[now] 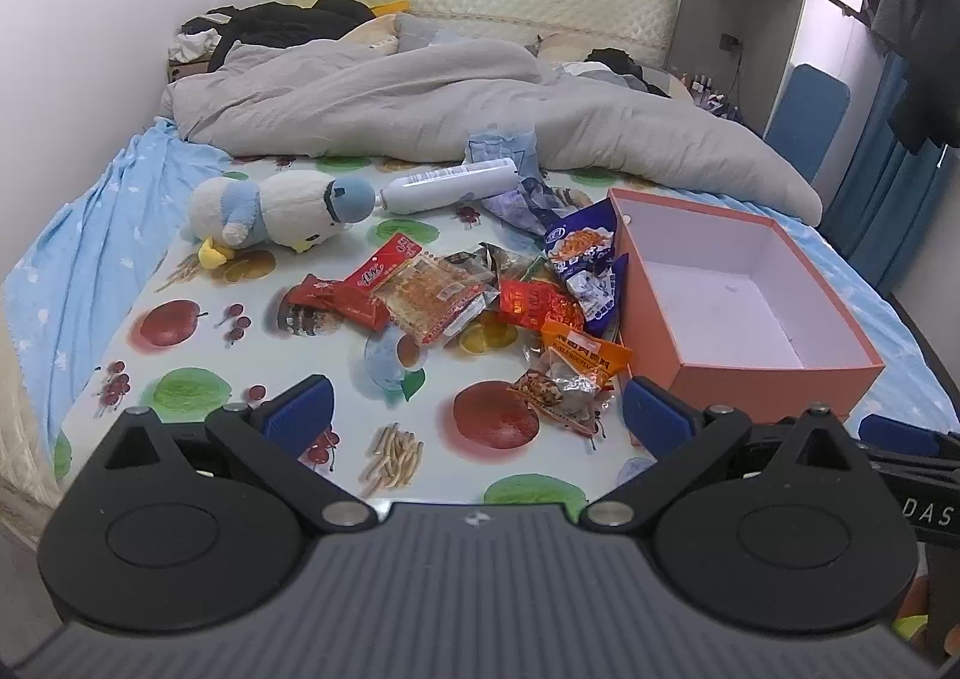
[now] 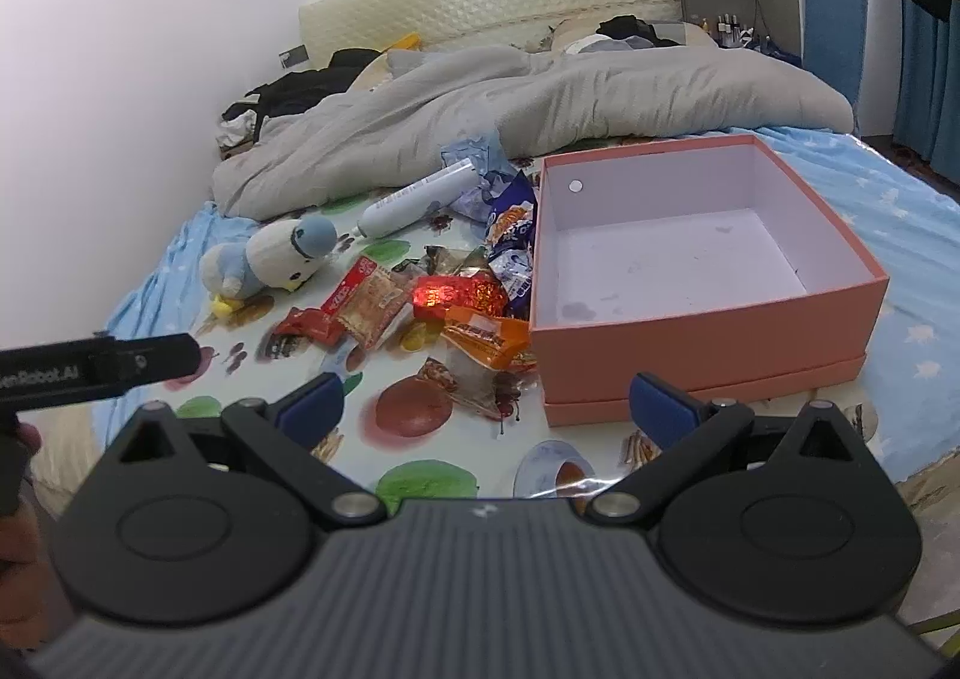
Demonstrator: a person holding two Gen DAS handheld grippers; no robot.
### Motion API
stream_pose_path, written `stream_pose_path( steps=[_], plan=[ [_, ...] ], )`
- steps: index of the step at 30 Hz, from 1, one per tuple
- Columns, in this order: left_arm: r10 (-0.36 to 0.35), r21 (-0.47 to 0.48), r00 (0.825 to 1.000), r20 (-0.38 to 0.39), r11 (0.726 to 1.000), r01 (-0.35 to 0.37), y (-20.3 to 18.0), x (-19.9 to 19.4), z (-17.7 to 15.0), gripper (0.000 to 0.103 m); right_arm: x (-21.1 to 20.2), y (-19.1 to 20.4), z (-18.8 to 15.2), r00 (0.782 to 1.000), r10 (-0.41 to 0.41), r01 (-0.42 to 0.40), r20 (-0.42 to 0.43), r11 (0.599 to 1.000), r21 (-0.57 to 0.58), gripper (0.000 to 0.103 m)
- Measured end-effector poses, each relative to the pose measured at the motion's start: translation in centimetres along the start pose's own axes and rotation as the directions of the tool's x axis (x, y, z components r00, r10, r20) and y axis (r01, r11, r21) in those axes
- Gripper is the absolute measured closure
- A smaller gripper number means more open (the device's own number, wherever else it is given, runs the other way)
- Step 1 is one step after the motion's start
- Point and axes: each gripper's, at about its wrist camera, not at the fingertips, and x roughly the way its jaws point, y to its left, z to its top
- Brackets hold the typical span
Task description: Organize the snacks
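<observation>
Snack packets point(image 1: 480, 307) overlap in a heap beside the pink box point(image 1: 774, 373) on the bed; their printing is too small to read. Left gripper point(image 1: 477, 415) and right gripper point(image 2: 486, 409) fingers spread wide, empty; "Robot.AI" shows partly, cut off.

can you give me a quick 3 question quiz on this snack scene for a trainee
1. True or false: the pink box already holds some snack packets.
2. Which lies nearest the left gripper? A) plush penguin B) clear nut packet C) white bottle
3. On which side of the snack pile does the box stand, seen from the right wrist?

Key
1. False: its white inside is bare.
2. B
3. The right side, touching the pile's edge. The right gripper hangs open in front of both, nothing between its fingers.
</observation>
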Motion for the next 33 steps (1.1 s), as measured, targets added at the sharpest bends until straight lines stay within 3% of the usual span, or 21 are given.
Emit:
stream_pose_path(
  steps=[6,26,33],
  plan=[
    [-0.031,-0.019,0.999,-0.023,0.999,0.030,-0.1,0.5,0.0,0.000,0.2,0.0,-0.5,0.999,-0.041,0.041,-0.013,0.999,-0.017,0.000],
    [-0.060,-0.017,0.998,-0.013,0.998,0.059,0.8,0.4,-0.1,0.000,-0.3,-0.3,-0.1,0.999,-0.040,0.040,0.002,0.999,0.009,0.000],
    [-0.069,-0.025,0.997,-0.025,0.997,0.068,0.9,0.7,-0.3,0.000,0.4,-0.2,-0.5,0.999,-0.039,0.040,-0.038,0.999,0.020,0.000]
  ],
)
